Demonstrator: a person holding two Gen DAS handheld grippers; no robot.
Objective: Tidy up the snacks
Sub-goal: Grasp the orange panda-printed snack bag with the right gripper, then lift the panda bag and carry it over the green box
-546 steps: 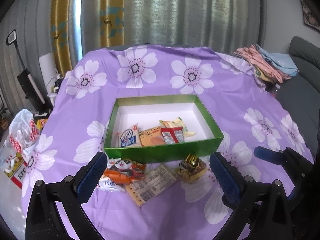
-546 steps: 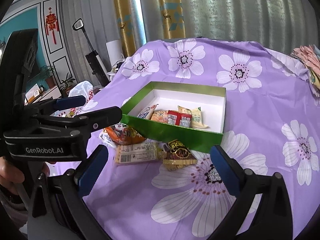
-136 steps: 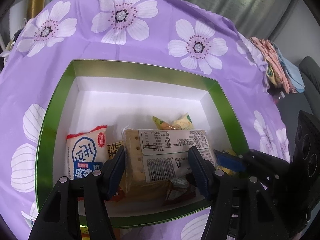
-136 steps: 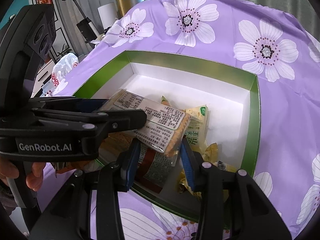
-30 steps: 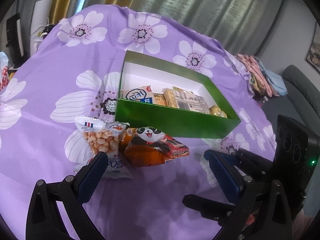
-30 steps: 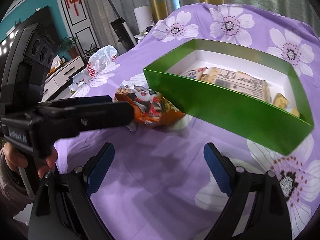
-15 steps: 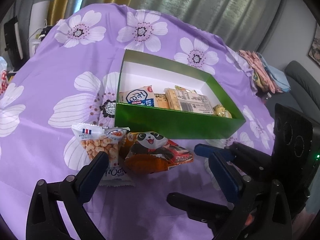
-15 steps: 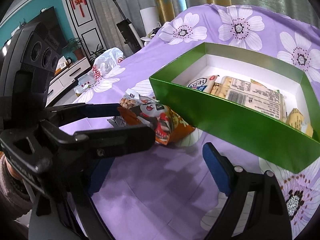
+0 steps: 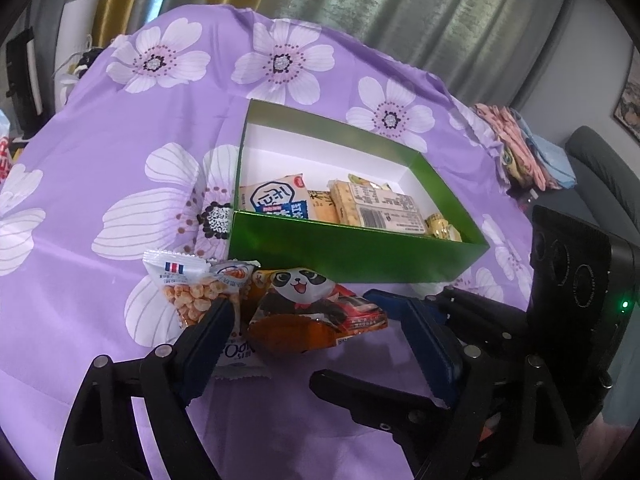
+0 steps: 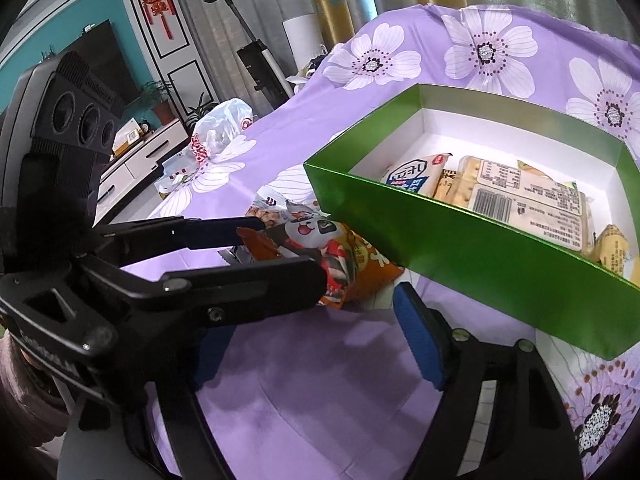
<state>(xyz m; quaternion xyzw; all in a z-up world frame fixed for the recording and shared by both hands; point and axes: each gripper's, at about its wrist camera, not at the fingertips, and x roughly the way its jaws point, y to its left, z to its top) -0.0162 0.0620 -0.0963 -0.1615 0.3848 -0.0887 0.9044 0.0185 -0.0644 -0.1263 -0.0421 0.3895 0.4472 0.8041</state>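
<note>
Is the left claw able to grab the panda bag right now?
Probably yes. The panda bag lies on the cloth outside the green box, right between the left claw's fingers, which are closing. Nothing covers it; only the popcorn bag crowds one finger.

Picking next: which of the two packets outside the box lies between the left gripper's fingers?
The orange panda packet, in front of the green box. The left gripper is closing around it; the clear puffed-snack packet lies beside it, partly under one finger.
</note>
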